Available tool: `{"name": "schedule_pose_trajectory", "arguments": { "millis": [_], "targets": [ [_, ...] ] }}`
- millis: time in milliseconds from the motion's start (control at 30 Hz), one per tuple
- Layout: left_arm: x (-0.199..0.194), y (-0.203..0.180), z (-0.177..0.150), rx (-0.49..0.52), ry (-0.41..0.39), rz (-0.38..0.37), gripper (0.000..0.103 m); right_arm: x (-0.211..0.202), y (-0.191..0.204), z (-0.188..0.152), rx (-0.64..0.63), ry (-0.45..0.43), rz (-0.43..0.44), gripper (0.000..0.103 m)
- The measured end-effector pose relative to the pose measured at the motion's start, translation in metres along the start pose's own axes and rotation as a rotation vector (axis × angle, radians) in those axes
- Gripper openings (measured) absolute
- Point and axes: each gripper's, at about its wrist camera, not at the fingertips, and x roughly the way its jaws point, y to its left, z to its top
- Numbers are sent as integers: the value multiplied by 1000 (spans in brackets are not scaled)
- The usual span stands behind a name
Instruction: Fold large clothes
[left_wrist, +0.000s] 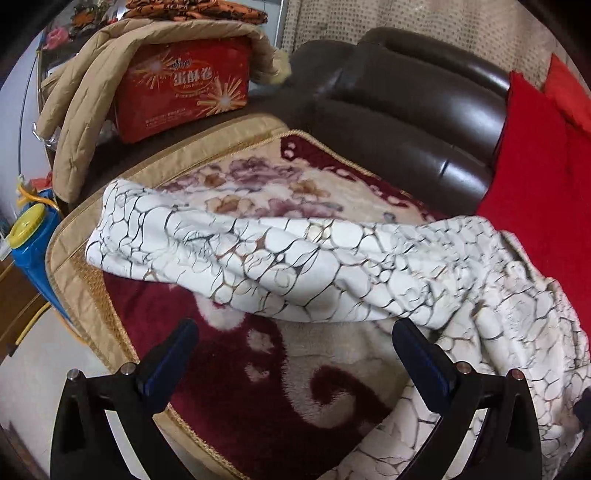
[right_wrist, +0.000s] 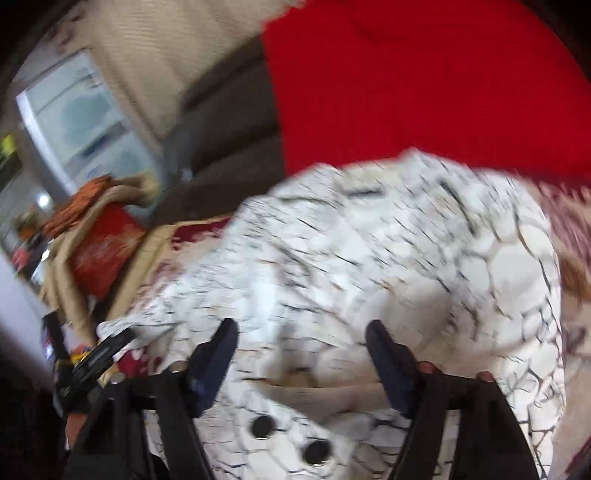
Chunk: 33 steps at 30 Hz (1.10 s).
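Observation:
A white garment with a dark crackle print (left_wrist: 295, 266) lies bunched across a sofa seat covered by a dark red floral blanket (left_wrist: 229, 369). One sleeve stretches to the left. My left gripper (left_wrist: 293, 332) is open, just in front of the garment's lower edge, holding nothing. In the blurred right wrist view the same garment (right_wrist: 369, 258) fills the middle, with two black buttons (right_wrist: 288, 439) near the bottom. My right gripper (right_wrist: 301, 332) is open right over the garment, with cloth between and below its fingers.
A brown leather sofa back (left_wrist: 406, 99) is behind the seat. Red cushions (left_wrist: 535, 166) lie at the right. A red box (left_wrist: 184, 88) under a tan padded coat (left_wrist: 92, 92) sits at the left. A blue and yellow container (left_wrist: 31, 240) stands at the left edge.

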Motion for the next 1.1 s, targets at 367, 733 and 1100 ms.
{"name": "schedule_pose_trajectory", "arguments": {
  "millis": [367, 733, 1100],
  "targets": [
    [14, 70, 19, -253, 32, 83, 103, 19, -22, -1, 73, 71, -28, 59],
    [47, 165, 33, -632, 57, -60, 103, 15, -15, 3, 58, 38, 14, 59],
    [80, 153, 66, -555, 44, -168, 32, 6, -29, 4, 66, 18, -2, 59]
  ]
}}
